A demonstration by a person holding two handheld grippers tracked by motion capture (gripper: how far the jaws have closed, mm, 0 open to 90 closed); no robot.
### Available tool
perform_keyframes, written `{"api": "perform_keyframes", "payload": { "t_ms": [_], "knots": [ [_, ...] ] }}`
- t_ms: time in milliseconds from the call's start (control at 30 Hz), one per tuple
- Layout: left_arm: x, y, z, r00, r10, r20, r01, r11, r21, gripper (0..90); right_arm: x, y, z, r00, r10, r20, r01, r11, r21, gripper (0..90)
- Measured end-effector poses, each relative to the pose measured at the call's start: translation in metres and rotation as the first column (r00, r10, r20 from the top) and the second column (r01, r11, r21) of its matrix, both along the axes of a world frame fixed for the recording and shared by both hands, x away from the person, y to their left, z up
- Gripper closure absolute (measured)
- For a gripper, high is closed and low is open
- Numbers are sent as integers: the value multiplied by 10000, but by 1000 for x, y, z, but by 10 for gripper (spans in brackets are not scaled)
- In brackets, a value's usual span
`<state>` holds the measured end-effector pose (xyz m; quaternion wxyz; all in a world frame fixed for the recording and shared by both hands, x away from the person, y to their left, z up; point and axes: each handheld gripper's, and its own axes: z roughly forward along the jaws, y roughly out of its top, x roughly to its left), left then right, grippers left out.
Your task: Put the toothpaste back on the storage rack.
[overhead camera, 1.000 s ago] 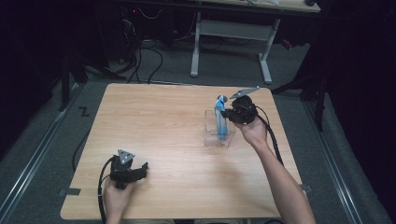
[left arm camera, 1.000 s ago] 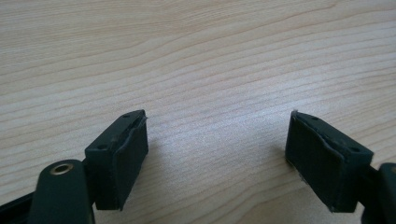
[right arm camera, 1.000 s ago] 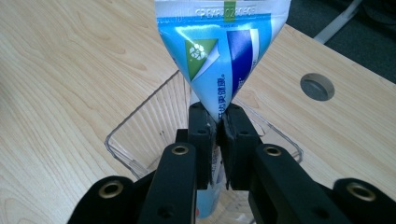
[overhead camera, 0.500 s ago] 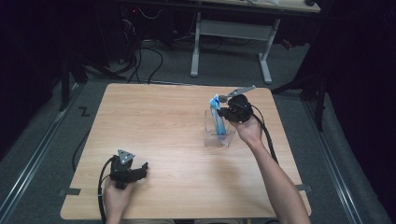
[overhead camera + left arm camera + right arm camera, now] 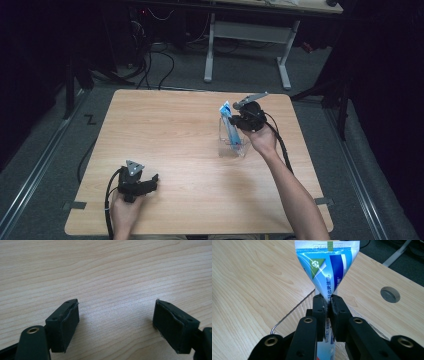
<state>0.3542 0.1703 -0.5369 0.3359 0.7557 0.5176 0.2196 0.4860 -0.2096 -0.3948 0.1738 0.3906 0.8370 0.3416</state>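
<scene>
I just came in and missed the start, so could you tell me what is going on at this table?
A person at a wooden table works with a pair of tongs in each hand. The right tongs are shut on a blue and white tube, pinching it below its flat crimped end, with the tube standing in a clear container on the far right part of the table. The left tongs are open, holding nothing, and sit low over bare wood at the near left.

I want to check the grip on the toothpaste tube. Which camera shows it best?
The right gripper view: the right gripper pinches the blue-and-white toothpaste tube below its flat crimped end. The high view shows the tube small, standing in a clear container. The left gripper view looks at bare table.
</scene>
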Motion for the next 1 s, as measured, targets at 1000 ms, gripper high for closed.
{"api": "perform_keyframes", "payload": {
  "t_ms": [1000],
  "knots": [
    [0, 0, 0, 10000, 11, 26, -11, 10000, 10, 216, -3, 8, 0, 9999, -12, 111, 8, 9990, 445, 615]
  ]
}}
